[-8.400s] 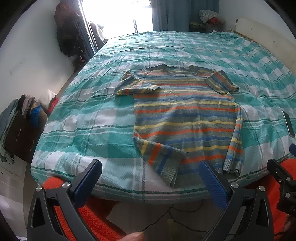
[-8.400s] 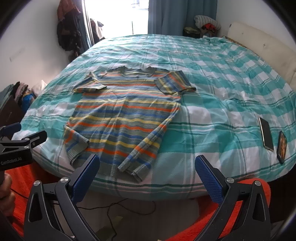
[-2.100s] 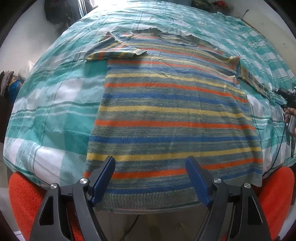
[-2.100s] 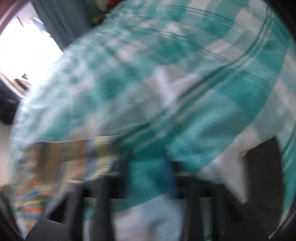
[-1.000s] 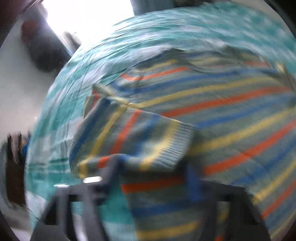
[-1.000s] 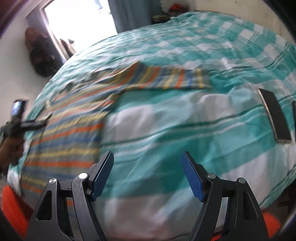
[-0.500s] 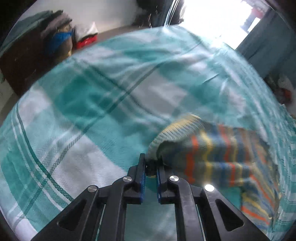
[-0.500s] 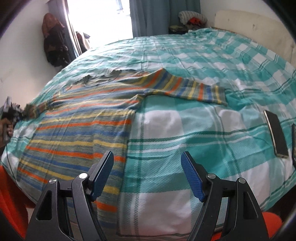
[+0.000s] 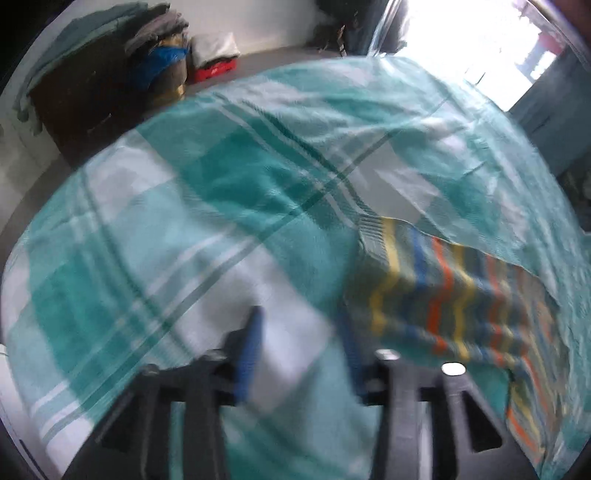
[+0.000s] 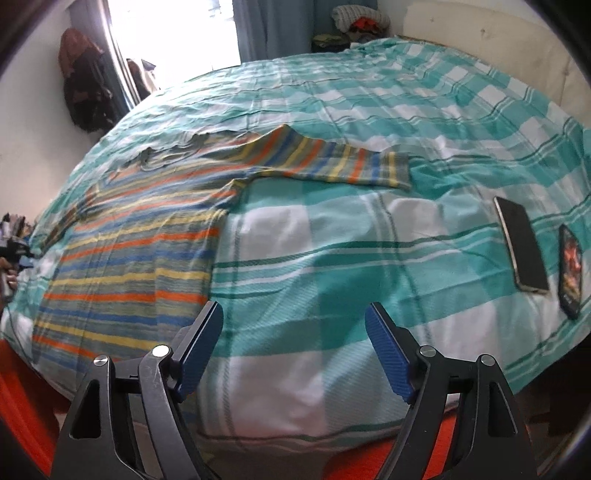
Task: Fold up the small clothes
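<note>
- Striped sweater (image 10: 147, 236) lies flat on the bed (image 10: 369, 258), sleeves spread
- Left tongs (image 9: 299, 347) released beside a sleeve cuff; blurred
- Right tongs (image 10: 295, 350) released over bare bedcover

Home bedroom: checked bed (image 10: 369, 110), curtains (image 10: 258, 29)

A bright window (image 10: 177, 29) with blue curtains (image 10: 269, 26) lights white walls (image 10: 33, 122) behind the checked bedspread (image 10: 424, 110).
</note>
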`<state>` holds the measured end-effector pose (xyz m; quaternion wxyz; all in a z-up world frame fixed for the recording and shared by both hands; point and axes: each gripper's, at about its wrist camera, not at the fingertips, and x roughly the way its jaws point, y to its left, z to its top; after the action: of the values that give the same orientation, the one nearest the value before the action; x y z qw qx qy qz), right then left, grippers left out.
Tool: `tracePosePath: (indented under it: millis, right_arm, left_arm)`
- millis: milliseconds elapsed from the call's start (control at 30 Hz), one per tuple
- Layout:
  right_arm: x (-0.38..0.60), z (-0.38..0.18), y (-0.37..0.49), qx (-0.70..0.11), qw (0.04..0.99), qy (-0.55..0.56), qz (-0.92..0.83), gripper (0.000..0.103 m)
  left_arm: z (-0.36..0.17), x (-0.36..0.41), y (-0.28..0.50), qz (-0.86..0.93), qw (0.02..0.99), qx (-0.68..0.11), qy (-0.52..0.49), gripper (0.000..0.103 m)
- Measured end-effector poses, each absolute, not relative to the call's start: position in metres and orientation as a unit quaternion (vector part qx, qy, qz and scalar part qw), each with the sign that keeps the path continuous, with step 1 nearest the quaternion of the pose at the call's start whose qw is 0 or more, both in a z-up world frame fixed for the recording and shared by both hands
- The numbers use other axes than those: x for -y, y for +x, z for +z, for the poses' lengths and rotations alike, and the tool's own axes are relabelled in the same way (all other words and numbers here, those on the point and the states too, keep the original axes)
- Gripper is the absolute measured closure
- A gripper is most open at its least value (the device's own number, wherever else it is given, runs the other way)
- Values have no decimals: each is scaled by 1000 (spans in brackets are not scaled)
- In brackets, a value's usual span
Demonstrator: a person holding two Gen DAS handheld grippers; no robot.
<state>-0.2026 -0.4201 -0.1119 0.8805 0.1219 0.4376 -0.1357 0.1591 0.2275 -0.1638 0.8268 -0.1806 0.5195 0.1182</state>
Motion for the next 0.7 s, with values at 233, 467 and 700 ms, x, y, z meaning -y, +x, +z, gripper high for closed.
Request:
tracePosePath:
  millis: [233,467,700]
  right_arm:
    - [358,-114,-185,-455,886,75,-41,20]
    - [301,-153,-161,-541,834,75,84,31]
    - [353,-153,-208,-579,806,123,-27,39]
  left_arm:
    - [-109,-145,48,-54,857,-498,-120,29]
    - [-129,-5,-53,-264,810,-524,-6,29]
    - [-152,-1,-93,-245,792,-553,83,30]
